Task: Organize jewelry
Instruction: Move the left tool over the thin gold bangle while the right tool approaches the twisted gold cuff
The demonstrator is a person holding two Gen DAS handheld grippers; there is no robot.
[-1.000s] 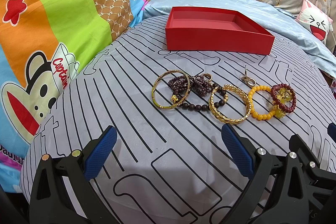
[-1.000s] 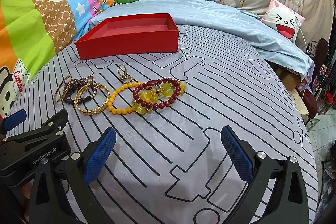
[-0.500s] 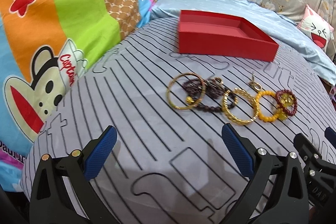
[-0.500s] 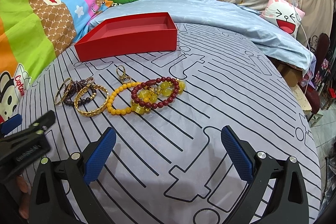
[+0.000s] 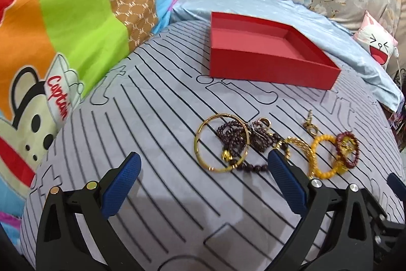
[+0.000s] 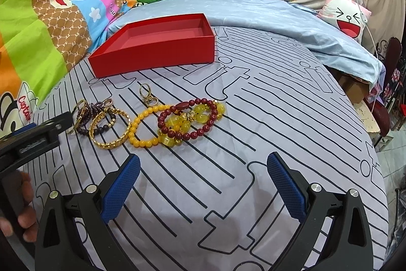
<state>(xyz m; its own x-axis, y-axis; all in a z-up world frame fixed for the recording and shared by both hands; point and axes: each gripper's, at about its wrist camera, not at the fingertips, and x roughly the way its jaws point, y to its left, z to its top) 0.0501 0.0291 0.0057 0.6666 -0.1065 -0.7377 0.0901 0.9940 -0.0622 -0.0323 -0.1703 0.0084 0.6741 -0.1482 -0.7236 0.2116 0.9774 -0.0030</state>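
Note:
An empty red box (image 5: 266, 55) (image 6: 157, 42) sits at the back of the grey striped sheet. In front of it lies a row of jewelry: a plain gold bangle (image 5: 199, 144) over dark purple beads (image 5: 233, 136), a textured gold bangle (image 6: 110, 128), a yellow bead bracelet (image 6: 144, 126), a red bead bracelet (image 6: 190, 118) with yellow stones, and a small ring (image 6: 146, 93). My left gripper (image 5: 203, 184) is open just in front of the gold bangle. My right gripper (image 6: 203, 184) is open, in front of the red bracelet. Neither holds anything.
A colourful cartoon quilt (image 5: 50, 29) rises on the left. A light blue blanket (image 6: 279, 17) and a cartoon-face pillow (image 6: 347, 14) lie behind and to the right. The bed edge drops off at the right (image 6: 380, 144). The left gripper's body (image 6: 30, 141) shows in the right wrist view.
My left gripper has swung left and moved closer to the jewelry, so the gold bangle now lies just beyond its fingertips. My right gripper has moved slightly forward. Nothing has been taken hold of.

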